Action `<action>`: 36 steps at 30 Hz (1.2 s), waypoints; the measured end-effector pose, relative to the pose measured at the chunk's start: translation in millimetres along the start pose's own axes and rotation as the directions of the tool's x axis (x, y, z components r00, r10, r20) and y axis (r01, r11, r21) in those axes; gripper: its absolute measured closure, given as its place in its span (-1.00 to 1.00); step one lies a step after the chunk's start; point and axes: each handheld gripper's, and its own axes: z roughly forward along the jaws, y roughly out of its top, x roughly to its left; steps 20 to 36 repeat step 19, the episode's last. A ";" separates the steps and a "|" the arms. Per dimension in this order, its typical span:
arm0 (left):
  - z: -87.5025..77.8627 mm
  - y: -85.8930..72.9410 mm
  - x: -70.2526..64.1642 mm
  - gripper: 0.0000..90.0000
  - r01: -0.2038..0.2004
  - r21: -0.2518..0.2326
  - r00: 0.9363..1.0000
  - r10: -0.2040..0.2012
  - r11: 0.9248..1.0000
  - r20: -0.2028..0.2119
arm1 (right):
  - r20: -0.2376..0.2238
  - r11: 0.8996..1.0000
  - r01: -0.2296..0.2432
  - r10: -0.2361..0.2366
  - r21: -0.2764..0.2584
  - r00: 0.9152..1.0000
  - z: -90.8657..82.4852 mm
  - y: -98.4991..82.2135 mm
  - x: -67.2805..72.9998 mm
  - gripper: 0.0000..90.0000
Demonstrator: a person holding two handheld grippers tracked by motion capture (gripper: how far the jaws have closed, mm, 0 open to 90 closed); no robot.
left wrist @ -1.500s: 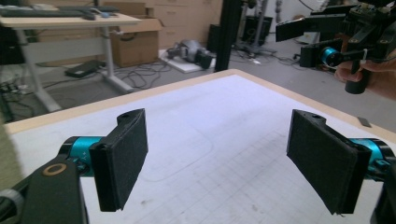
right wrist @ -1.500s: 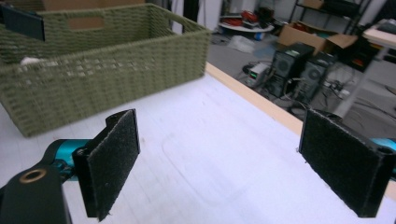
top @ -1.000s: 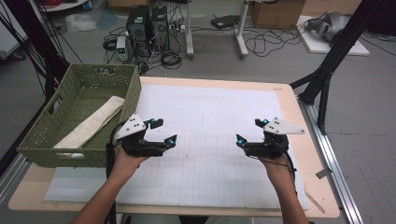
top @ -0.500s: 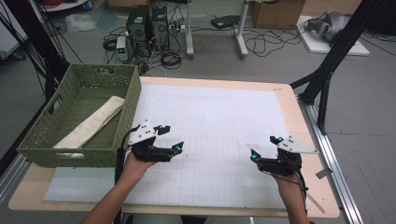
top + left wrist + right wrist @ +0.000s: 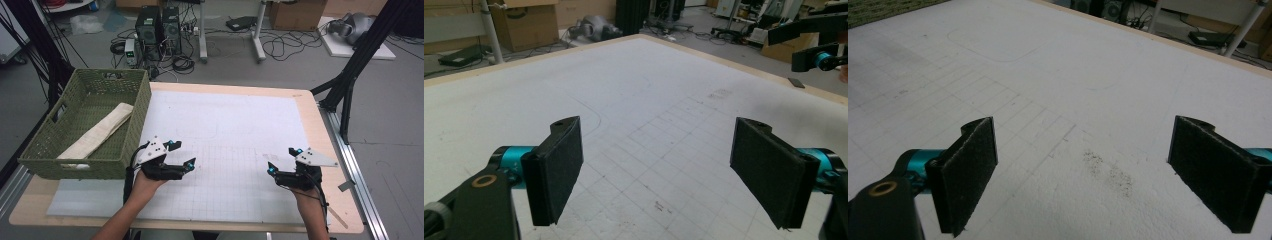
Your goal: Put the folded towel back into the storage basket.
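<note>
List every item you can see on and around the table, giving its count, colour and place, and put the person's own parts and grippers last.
Basket: 1, green woven, left edge of the table.
Folded cloth: 1, cream, lying inside the basket.
Mat: 1, white with a faint grid, covering most of the table top.
Table: 1, light wood, centre of the high view.
Computer towers: 2, black, on the floor beyond the table.
Cardboard box: 1, brown, on the floor at the far right.
Left gripper: 1, black with teal joints, open, over the mat near the basket.
Right gripper: 1, black with teal joints, open, over the mat's right side.
Forearms: 2, entering from the bottom edge.
</note>
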 end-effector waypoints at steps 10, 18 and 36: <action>-1.7 -2.0 1.8 -0.50 0.002 0.004 1.000 -0.002 1.000 -0.010 | -0.016 1.000 0.020 -0.019 0.010 1.000 7.3 1.7 4.4 -0.74; -1.2 -2.1 3.3 -0.50 0.013 0.001 1.000 -0.013 1.000 -0.026 | -0.019 1.000 0.009 -0.009 -0.001 1.000 6.6 1.5 1.6 -0.74; -1.0 -2.1 3.4 -0.50 0.012 0.003 1.000 -0.012 1.000 -0.025 | -0.018 1.000 0.009 -0.009 -0.001 1.000 6.5 1.4 1.5 -0.74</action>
